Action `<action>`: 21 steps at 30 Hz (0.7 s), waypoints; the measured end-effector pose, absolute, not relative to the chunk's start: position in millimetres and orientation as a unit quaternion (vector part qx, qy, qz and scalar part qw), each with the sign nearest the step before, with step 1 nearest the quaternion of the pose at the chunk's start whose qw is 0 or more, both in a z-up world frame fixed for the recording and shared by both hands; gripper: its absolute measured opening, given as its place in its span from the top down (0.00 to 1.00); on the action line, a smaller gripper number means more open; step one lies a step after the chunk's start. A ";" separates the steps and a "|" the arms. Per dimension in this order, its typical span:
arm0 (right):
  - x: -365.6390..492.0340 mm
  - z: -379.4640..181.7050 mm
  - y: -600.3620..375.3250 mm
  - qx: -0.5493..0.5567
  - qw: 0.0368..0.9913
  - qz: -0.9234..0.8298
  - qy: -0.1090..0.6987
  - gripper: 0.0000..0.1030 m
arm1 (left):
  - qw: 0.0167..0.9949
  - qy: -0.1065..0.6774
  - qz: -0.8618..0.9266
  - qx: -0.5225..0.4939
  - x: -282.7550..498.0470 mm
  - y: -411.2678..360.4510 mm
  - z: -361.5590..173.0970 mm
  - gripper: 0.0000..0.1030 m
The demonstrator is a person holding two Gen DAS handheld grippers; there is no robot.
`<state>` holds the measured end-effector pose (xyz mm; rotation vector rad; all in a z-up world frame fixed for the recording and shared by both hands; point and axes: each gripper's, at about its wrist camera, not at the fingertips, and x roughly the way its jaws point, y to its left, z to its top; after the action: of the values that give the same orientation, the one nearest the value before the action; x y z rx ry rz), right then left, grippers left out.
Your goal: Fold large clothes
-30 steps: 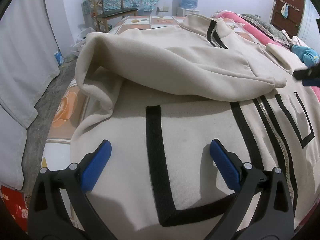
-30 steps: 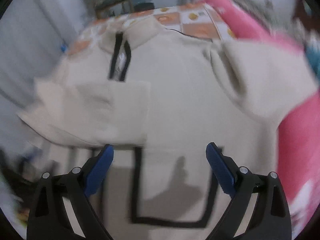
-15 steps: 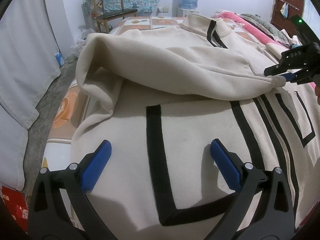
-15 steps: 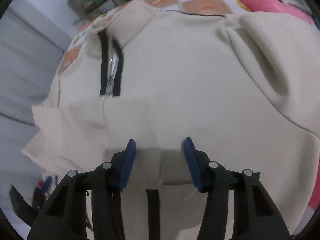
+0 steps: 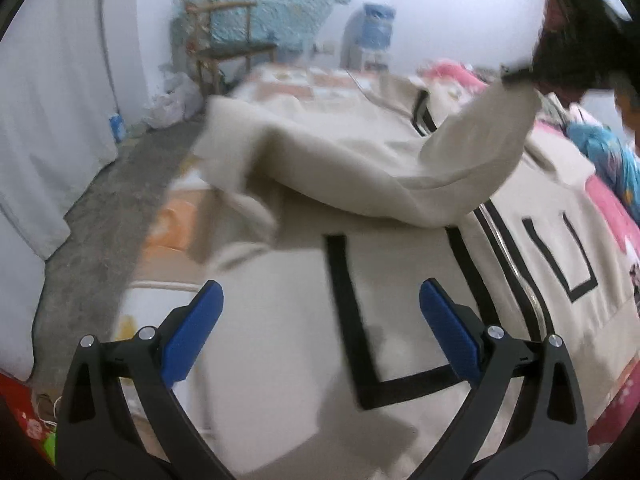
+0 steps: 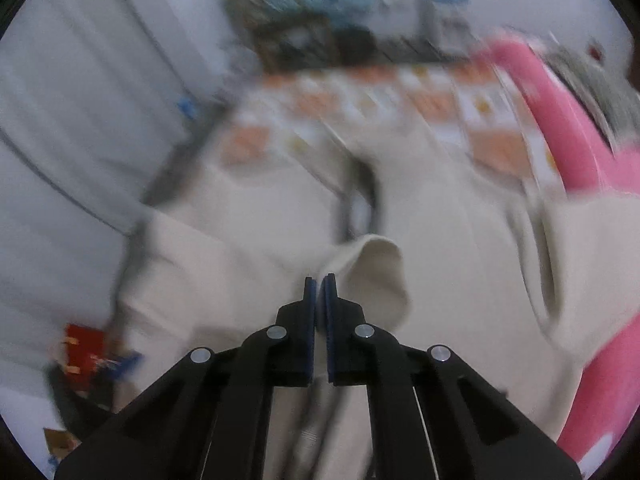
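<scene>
We have two cameras, one on each gripper, and each looks forward and down past its own two fingers. Our left one sits low and close over the front of the cream jacket (image 5: 280, 360) on the bed (image 5: 304, 80), facing the far wall. Our right one is higher up, looking down the jacket toward that same wall. Both views share the jacket, the bed, the wooden chair (image 5: 228, 44) and the water bottle (image 5: 372, 28). The right view is blurry.

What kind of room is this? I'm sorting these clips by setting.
Most likely a bedroom in a home. The cream jacket is spread on a bed with a patterned sheet and pink bedding; a wooden chair and a water dispenser stand by the wall.
</scene>
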<state>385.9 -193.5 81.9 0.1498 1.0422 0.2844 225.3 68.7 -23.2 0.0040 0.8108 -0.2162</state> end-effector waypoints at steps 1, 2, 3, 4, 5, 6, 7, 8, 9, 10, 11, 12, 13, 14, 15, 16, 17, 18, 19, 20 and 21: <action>389.1 102.8 -182.8 0.074 0.861 0.156 0.478 0.96 | 0.915 0.392 -0.096 -0.001 226.1 75.8 -20.8 0.10; 391.3 133.5 -168.2 0.079 0.871 0.188 0.448 0.97 | 0.914 0.396 -0.091 -0.004 228.7 79.9 -20.9 0.21; 391.6 153.2 -161.1 0.082 0.876 0.206 0.428 0.97 | 0.911 0.403 -0.088 -0.006 231.6 82.0 -22.2 0.27; 387.8 177.5 -152.5 0.086 0.883 0.225 0.403 0.97 | 0.906 0.414 -0.085 -0.009 235.9 84.1 -25.0 0.33; 383.9 206.4 -144.2 0.092 0.889 0.253 0.370 0.97 | 0.900 0.427 -0.082 -0.011 241.1 85.7 -28.6 0.39; 380.9 222.0 -141.8 0.094 0.893 0.265 0.351 0.97 | 0.895 0.438 -0.078 -0.014 245.9 86.6 -33.1 0.41; 376.1 236.9 -140.5 0.090 0.901 0.267 0.329 0.97 | 0.890 0.450 -0.069 -0.012 251.2 86.3 -38.0 0.46; 370.3 248.4 -143.4 0.083 0.911 0.264 0.307 0.97 | 0.887 0.458 -0.058 -0.008 256.3 85.5 -42.3 0.53; 369.9 249.1 -149.8 0.084 0.914 0.261 0.300 0.97 | 0.887 0.458 -0.054 -0.006 259.4 84.8 -43.4 0.56; 368.2 245.0 -160.2 0.085 0.915 0.254 0.303 0.97 | 0.887 0.460 -0.050 -0.005 262.4 84.9 -44.5 0.58; 368.6 235.7 -170.1 0.085 0.916 0.241 0.310 0.97 | 0.885 0.463 -0.044 -0.004 265.7 84.9 -44.8 0.60; 369.4 218.6 -184.8 0.078 0.919 0.215 0.322 0.97 | 0.886 0.462 -0.041 -0.005 267.6 84.7 -44.2 0.61; 371.7 196.7 -201.3 0.076 0.914 0.198 0.345 0.97 | 0.886 0.463 -0.038 -0.006 269.9 85.2 -43.7 0.62; 374.7 171.6 -219.9 0.088 0.902 0.191 0.376 0.96 | 0.885 0.464 -0.036 -0.006 271.8 86.1 -43.5 0.64; 376.7 148.7 -236.3 0.102 0.892 0.180 0.403 0.96 | 0.885 0.464 -0.035 -0.006 271.9 87.4 -43.0 0.65; 377.2 129.0 -249.1 0.111 0.882 0.167 0.426 0.94 | 0.885 0.464 -0.035 -0.007 273.3 88.4 -42.5 0.65; 379.2 112.7 -258.0 0.117 0.873 0.159 0.445 0.90 | 0.886 0.463 -0.036 -0.009 272.0 90.8 -42.6 0.65; 379.7 88.7 -268.5 0.131 0.858 0.151 0.473 0.86 | 0.886 0.462 -0.037 -0.010 269.7 90.2 -43.0 0.65; 379.1 71.8 -271.2 0.142 0.848 0.148 0.489 0.78 | 0.887 0.460 -0.037 -0.010 269.7 90.6 -44.0 0.65; 376.3 57.8 -271.5 0.150 0.839 0.147 0.503 0.68 | 0.888 0.457 -0.037 -0.010 268.6 90.2 -45.3 0.65; 379.1 47.4 -267.3 0.154 0.831 0.151 0.513 0.65 | 0.890 0.454 -0.036 -0.008 267.6 89.8 -46.0 0.65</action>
<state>379.1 -267.3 47.4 0.3265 1.0881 0.3208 267.6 89.8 -46.0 -0.0169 0.9432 -0.0741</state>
